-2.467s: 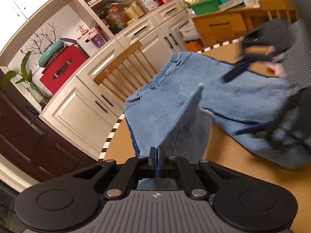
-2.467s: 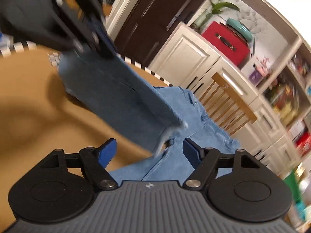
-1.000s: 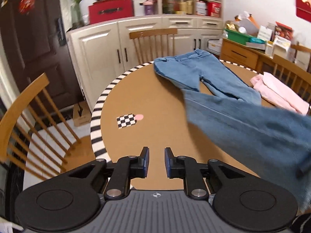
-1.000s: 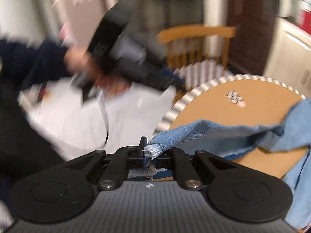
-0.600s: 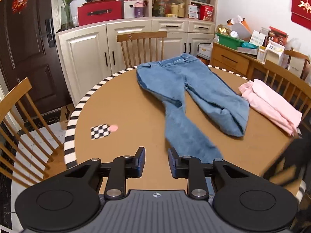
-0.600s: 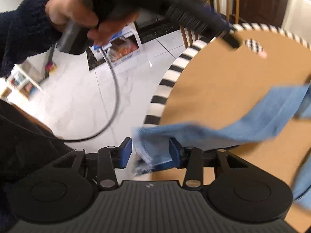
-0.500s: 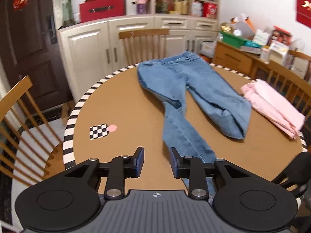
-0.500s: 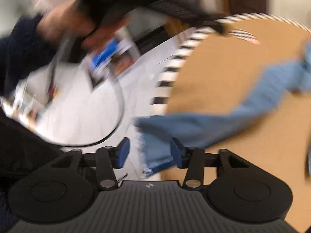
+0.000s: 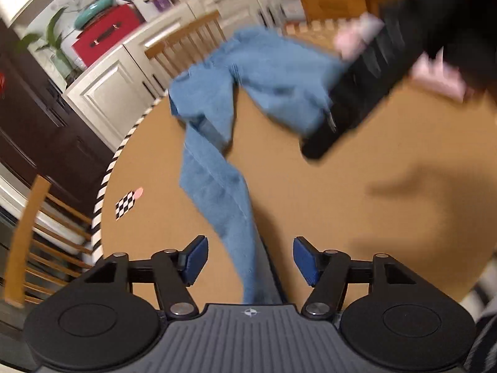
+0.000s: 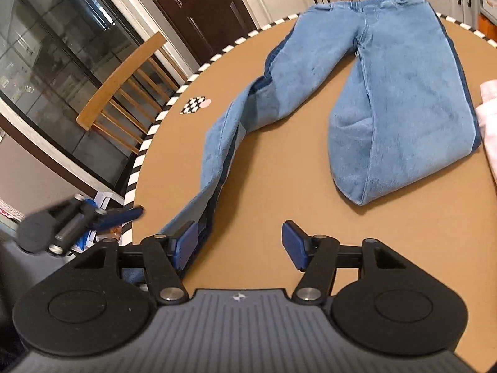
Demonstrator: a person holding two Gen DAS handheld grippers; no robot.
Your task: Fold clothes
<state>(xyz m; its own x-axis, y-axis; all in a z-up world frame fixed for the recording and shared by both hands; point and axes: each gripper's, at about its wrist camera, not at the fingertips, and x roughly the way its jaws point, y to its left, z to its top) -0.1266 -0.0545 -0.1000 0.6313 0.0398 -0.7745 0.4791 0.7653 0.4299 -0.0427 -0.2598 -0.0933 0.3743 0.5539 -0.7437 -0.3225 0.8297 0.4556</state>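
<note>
In the left wrist view, the left gripper point(image 9: 248, 261) is closest, at 6 o'clock of the picture. Its jaws stand apart and are opening. One leg of the blue jeans point(image 9: 217, 183) runs down between the blue pads point(image 9: 194, 259), but neither pad presses on the cloth.

In the right wrist view, the right gripper point(image 10: 236, 245) is also at 6 o'clock, and its jaws are apart and opening too. Between them is only the bare brown top of the round table point(image 10: 388, 233). The end of the same leg lies just beside its left pad, at about 8 o'clock; I cannot tell if they touch.

Farther out, the jeans point(image 10: 388, 93) lie spread on the table. The narrow leg goes toward 7 o'clock, and the other leg is folded back on itself toward 4 o'clock. The waistband is at 12 o'clock, near the far striped edge.

A checkered marker point(image 10: 194, 105) lies on the table at 10 o'clock, apart from the jeans. A pink garment point(image 10: 487, 118) is at 3 o'clock, just beside the folded leg. Behind the table stands a wooden chair point(image 10: 121, 80).
</note>
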